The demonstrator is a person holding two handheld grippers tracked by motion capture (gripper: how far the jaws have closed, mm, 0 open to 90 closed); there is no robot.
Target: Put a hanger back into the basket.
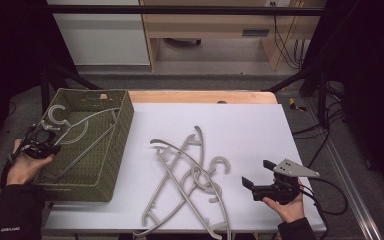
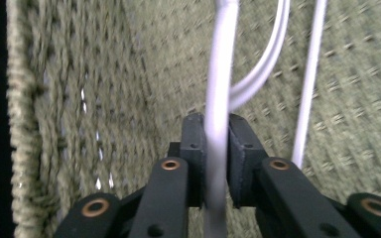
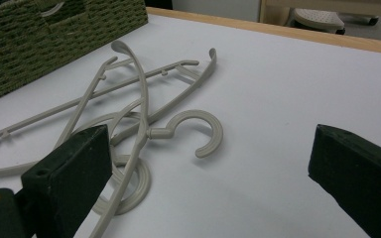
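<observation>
One hanger (image 1: 75,132) lies in the basket (image 1: 122,120), left gripper (image 1: 41,140) at it. Left gripper view: jaws clamped on the hanger's bar (image 2: 217,148). Right gripper view: jaws wide apart, empty, above loose hangers (image 3: 144,119) on the table (image 3: 287,89).

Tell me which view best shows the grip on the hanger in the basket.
The left gripper view: the fingers press on the hanger from both sides. The high view shows the left gripper at the basket edge, contact too small to judge. The right gripper view shows the basket's outside.
</observation>
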